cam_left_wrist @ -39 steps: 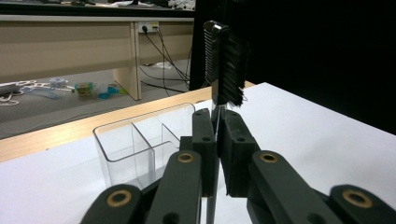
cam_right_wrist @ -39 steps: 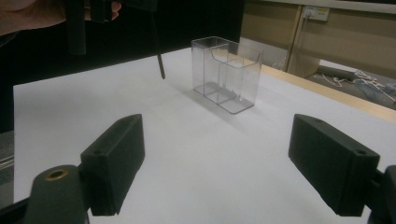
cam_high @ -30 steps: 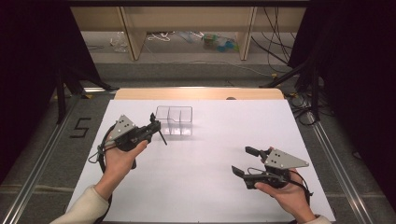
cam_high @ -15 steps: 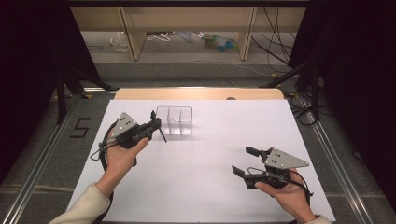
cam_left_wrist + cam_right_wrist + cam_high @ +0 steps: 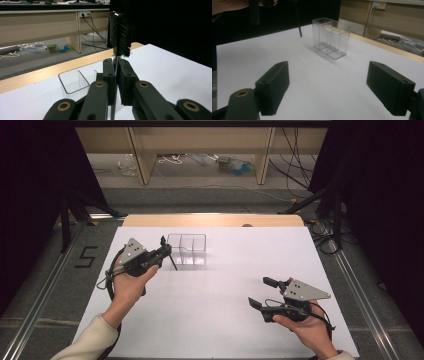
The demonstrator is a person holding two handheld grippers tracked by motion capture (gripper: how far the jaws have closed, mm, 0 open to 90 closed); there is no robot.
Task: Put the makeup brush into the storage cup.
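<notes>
Because we grip the brush (image 5: 119,35) handle tight in our left gripper (image 5: 164,251), bristles up, it hangs ready at nine o'clock of the clear organizer (image 5: 187,248), while our right gripper (image 5: 262,292) waits wide open over the bench (image 5: 215,315).

White table (image 5: 210,305), clear divided container (image 5: 187,249) standing near its far edge

A glossy clear plastic holder (image 5: 187,248) is seen on a smooth matt white tabletop (image 5: 215,315) edged in pale wood. The brush (image 5: 119,33) looks like black plastic, with coarse bristles.
</notes>
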